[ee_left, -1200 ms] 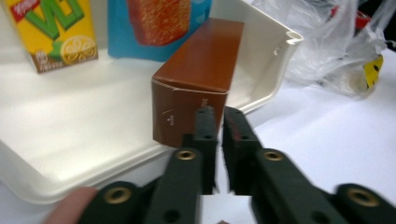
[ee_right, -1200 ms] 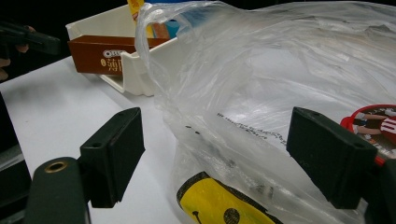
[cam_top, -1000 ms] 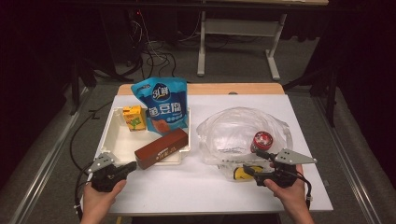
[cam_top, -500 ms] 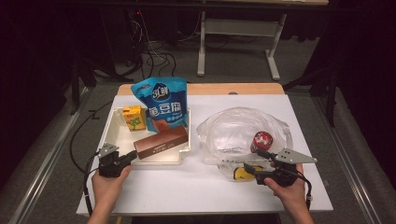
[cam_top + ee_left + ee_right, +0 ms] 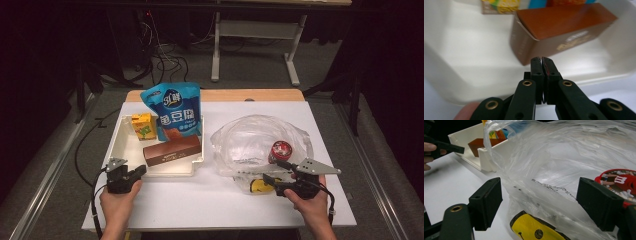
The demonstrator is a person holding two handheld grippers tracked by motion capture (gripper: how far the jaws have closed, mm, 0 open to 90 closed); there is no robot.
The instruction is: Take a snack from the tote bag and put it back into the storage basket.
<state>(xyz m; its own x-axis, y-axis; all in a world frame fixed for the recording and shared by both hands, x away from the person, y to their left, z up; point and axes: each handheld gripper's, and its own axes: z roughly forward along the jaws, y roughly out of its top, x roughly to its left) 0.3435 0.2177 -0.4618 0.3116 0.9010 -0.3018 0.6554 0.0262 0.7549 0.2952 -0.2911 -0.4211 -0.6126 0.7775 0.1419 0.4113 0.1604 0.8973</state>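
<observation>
My left claw (image 5: 543,65) is shut, empty; the brown carton (image 5: 559,32) just ahead looks light, stiff (grip its long sides). My right claw (image 5: 539,202) gapes around the plastic bag (image 5: 564,162).

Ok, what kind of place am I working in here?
Likely a lab or recording studio, not a home: a white-topped table stands among dark surroundings, loose cables trail on the grey floor behind it, and a metal desk frame stands farther back.

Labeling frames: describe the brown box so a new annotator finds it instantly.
Find the white tray on the table's left half. At its near right corner lies the brown box, long, on its side. Its neighbours, a yellow carton and a blue pouch, stand upright behind it.
</observation>
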